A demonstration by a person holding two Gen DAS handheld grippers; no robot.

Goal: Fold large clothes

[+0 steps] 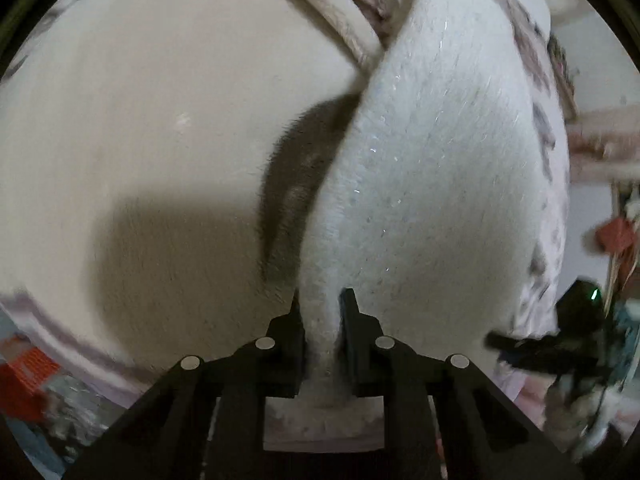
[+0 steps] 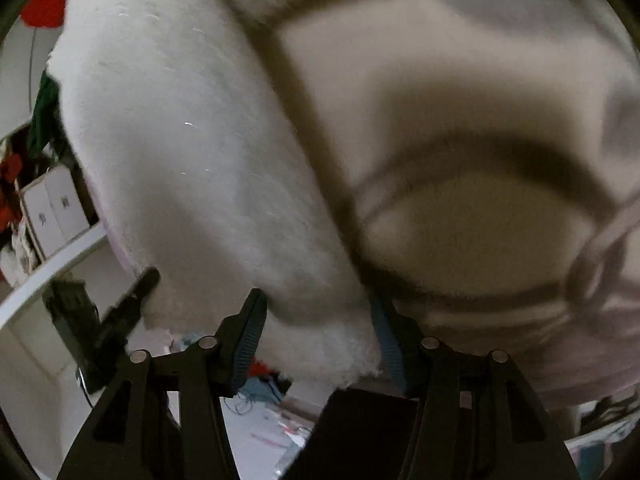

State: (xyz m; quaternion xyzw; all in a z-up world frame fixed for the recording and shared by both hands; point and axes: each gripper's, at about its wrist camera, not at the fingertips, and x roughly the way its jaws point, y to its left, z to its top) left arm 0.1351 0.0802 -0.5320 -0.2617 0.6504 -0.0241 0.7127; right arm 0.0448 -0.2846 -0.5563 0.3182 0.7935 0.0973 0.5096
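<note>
Big fuzzy white garment [image 1: 432,168] is draped over a beige fleece spread [image 1: 140,120]. Left gripper [image 1: 323,300] is pinched nearly closed on its hem; right gripper [image 2: 316,308] sits wider, thick corner bunched between its fingers

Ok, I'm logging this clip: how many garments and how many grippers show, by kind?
White fuzzy garment: 1
Grippers: 2, left gripper and right gripper, each closed on the garment's edge
Total: 3
</note>
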